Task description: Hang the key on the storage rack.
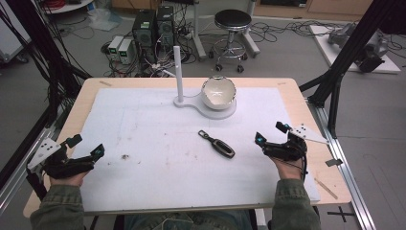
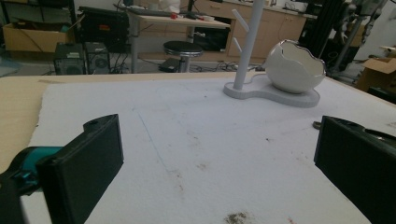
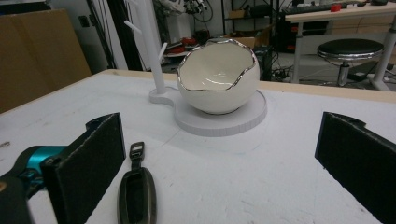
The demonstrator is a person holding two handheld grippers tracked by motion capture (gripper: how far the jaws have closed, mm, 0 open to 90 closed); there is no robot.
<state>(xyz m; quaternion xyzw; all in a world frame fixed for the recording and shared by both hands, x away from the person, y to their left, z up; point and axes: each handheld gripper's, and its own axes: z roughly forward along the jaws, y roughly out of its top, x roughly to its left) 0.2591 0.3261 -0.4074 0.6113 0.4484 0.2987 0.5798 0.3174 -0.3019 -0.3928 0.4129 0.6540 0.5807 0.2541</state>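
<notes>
Key fob [image 1: 217,143] on the white mat [image 1: 158,139] of the worktop [image 1: 95,88], lying slantwise, right of centre and well short of the stand. From the high view: left tool [image 1: 86,146] near the front left corner of the mat, right tool [image 1: 271,132] near the front right, each in a hand, both resting low with jaws spread wide and nothing between them. Fob just left of the right tool, apart from it; well apart from the left tool.

Right gripper view: right tool [image 3: 219,158] gaping, pads bare; fob [image 3: 136,191] close beside the left-hand jaw, not touched, its ring end pointing away toward the egg-shaped bowl [image 3: 218,77]. Bowl's hollow inside and silver jagged rim plain here, seated on the round white base [image 3: 224,122], with the pegged post [image 3: 152,51] to its left.

Left gripper view: left tool [image 2: 217,161] equally wide, bare stained mat between the jaws; bowl [image 2: 294,66] seen from its closed side, post [image 2: 247,44] to its left. A dark sliver at the right-hand jaw's top edge, too small to identify.

High view alone: stool [image 1: 232,21] and computer towers [image 1: 153,26] on the floor beyond the worktop.
</notes>
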